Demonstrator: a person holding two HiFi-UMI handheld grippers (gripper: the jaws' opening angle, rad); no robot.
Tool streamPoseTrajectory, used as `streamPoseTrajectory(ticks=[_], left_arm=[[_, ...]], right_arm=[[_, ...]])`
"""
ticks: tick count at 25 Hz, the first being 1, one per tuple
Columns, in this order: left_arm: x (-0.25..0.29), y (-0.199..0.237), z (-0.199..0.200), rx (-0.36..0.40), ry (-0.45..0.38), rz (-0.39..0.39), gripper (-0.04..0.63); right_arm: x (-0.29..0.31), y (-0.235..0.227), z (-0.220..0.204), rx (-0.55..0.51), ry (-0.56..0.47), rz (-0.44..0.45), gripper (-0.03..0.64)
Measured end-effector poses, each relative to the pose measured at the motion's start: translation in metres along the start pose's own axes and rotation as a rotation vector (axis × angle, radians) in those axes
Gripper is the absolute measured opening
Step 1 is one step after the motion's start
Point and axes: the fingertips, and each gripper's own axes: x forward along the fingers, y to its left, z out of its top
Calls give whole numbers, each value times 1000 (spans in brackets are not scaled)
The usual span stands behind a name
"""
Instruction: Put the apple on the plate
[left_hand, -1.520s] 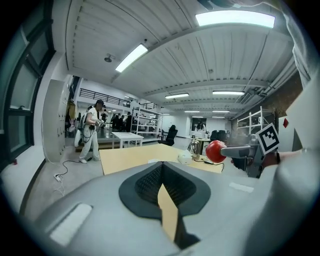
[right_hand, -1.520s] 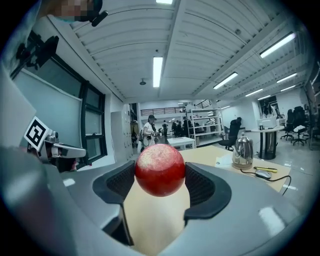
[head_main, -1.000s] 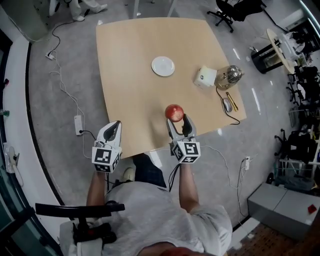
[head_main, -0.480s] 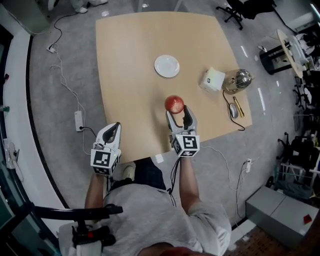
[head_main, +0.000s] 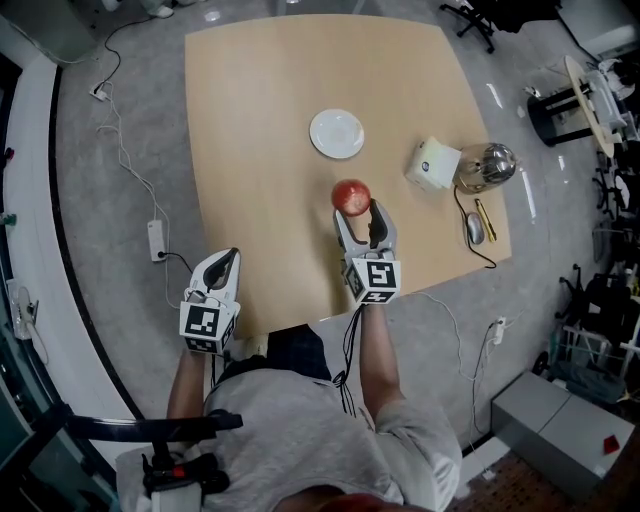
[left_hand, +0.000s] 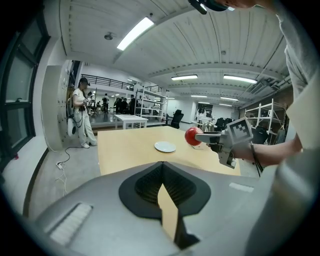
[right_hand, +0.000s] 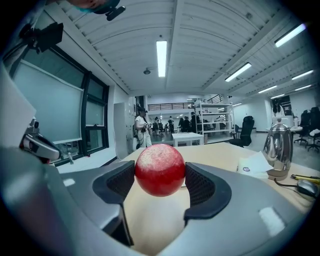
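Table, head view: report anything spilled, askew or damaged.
Nothing stands out. The plate lies flat and empty on the table, the apple is whole, clamped squarely in the right claw, and nothing has spilled.

Centre frame: the apple (right_hand: 160, 169) is clamped in the right gripper (right_hand: 160, 176), a dark pad pressed to each side of it, with tan table (right_hand: 220, 154) showing beneath and beyond. At the right edge stands a steel kettle (right_hand: 278, 149), a white box (right_hand: 254, 164) just beside it, and a mouse (right_hand: 306, 187) at lower right.
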Motion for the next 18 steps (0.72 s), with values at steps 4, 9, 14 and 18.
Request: streamPoseTrajectory(ticks=[4,9,14,18], left_arm=[[16,4,-1,-8,10,-8,20],[31,4,-10,-17,30,-17,20],[40,7,-13,-32,51,-12,20],[47,10,-20,-41,60,-12,20]], right_arm=[[20,-10,-3,-1,1,-3,322],[45,-22,-7,-6,-1,-1,322],[65,-33,-11,-2,8,3,322],[81,-38,-16,-11,18,9,322]])
